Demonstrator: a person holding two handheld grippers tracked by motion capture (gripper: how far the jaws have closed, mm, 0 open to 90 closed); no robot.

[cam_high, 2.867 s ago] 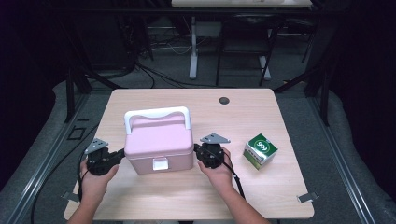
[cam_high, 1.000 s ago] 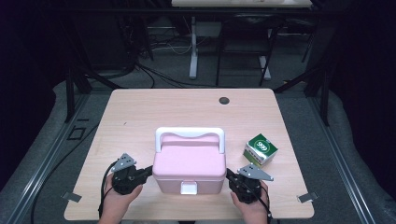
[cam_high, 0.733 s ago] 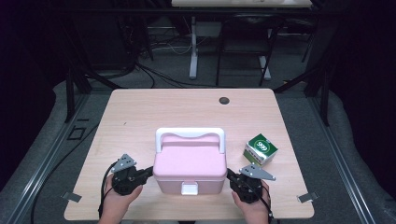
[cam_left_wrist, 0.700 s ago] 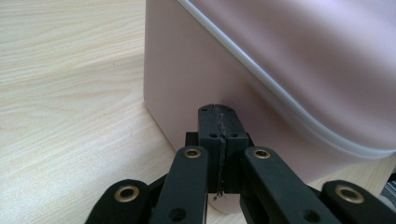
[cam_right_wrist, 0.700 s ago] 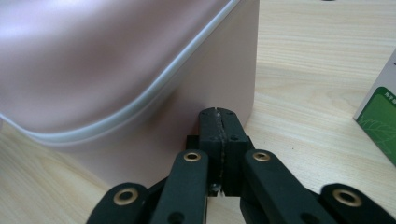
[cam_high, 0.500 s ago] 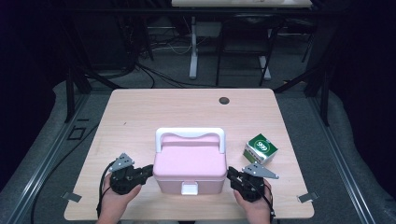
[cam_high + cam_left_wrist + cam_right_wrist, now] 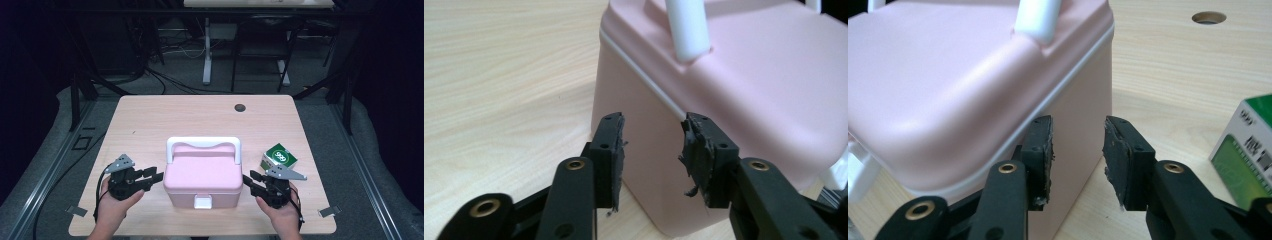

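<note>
One pink box [image 7: 202, 177], one green carton [image 7: 278, 157] on worktop [image 7: 200, 115]. Left gripper [image 7: 150, 177] at box's 9 o'clock, right gripper [image 7: 249, 178] at 3 o'clock; fingers just opening, parted, nothing between.

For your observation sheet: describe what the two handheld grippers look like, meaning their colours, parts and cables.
Both the left gripper and the right gripper are black, each with a grey three-cornered plate on top and a trailing black cable. Their jaws are black, with brass-coloured rivets and worn, frayed black pads.
</note>
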